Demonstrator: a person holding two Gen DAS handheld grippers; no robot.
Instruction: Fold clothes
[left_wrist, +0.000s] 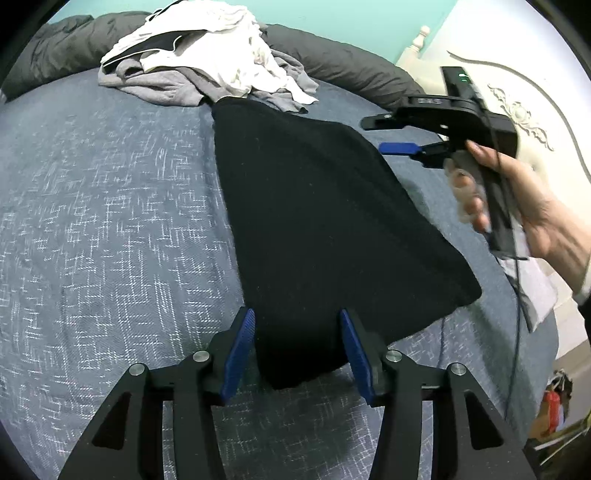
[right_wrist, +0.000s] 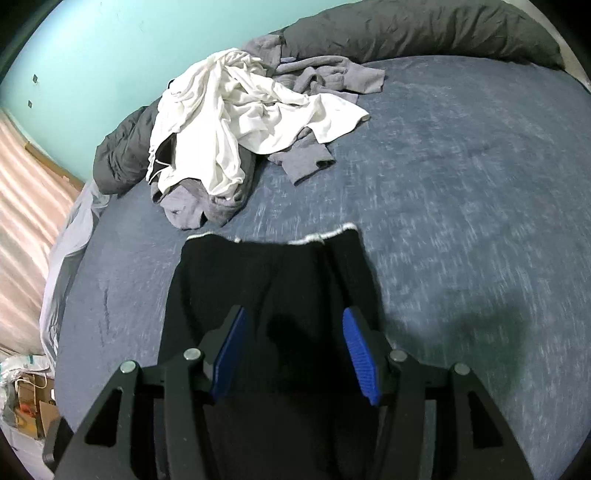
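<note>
Black garment (left_wrist: 314, 221) flat on blue bedspread (left_wrist: 110, 221), beside clothes pile (left_wrist: 207, 62)

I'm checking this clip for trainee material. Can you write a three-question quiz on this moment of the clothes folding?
1. True or false: the left gripper is clamped shut on the black garment.
2. Where does the pile of white and grey clothes lie? A) on the floor B) at the far side of the blue bedspread C) on a chair
3. Fill in: the right gripper holds ______.

Key: 1. False, its jaws stand open around the garment's near end. 2. B. 3. Nothing, its jaws are open.
</note>
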